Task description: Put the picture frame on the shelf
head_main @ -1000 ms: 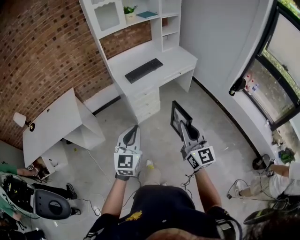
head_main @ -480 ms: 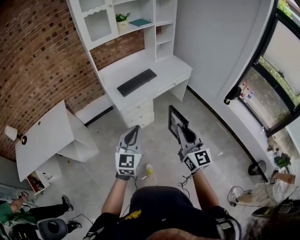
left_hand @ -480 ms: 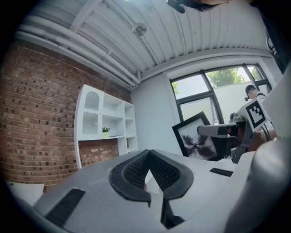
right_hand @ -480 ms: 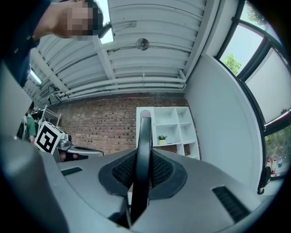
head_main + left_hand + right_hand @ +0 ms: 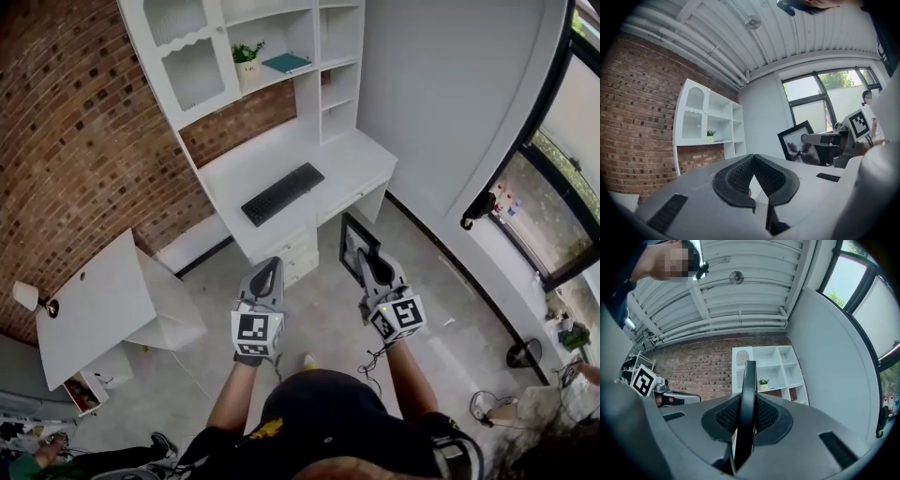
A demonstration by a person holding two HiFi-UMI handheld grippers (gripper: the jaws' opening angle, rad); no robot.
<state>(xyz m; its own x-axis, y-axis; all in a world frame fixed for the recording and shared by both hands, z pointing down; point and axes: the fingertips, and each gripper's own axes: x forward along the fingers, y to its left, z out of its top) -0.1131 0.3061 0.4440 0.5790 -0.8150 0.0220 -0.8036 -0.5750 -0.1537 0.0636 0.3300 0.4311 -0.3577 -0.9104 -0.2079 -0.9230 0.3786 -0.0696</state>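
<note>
**A:** What is the right claw [image 5: 746,414] carrying?

**B:** It pinches the black picture frame [image 5: 749,380] by one thin edge, with a pad on each face. The frame stands upright and juts well past the tips. In the head view the frame [image 5: 354,246] hangs at centre right over the grey floor [image 5: 441,309], short of the white worktop [image 5: 352,155].

**A:** And the left claw [image 5: 753,174]?

**B:** It's pressed together on nothing, and sits level beside the right one at centre frame.

**A:** So where is the risk?

**B:** The grip, I'd say. Most of the frame sits beyond the pads, so a quick swing or a bump could make it pivot or slip out.

**A:** And at the white shelf unit [image 5: 281,28], at the top of the frame?

**B:** One open bay already holds a small potted plant [image 5: 247,54] and a teal book [image 5: 287,63]. A leading corner could knock either of them, or catch an upright divider. Reaching in over the worktop could also clip the black keyboard [image 5: 282,193].

**A:** And once it's let go?

**B:** I can't tell whether the frame has a stand. If it isn't leaned on the back wall, it may tip over.
</note>
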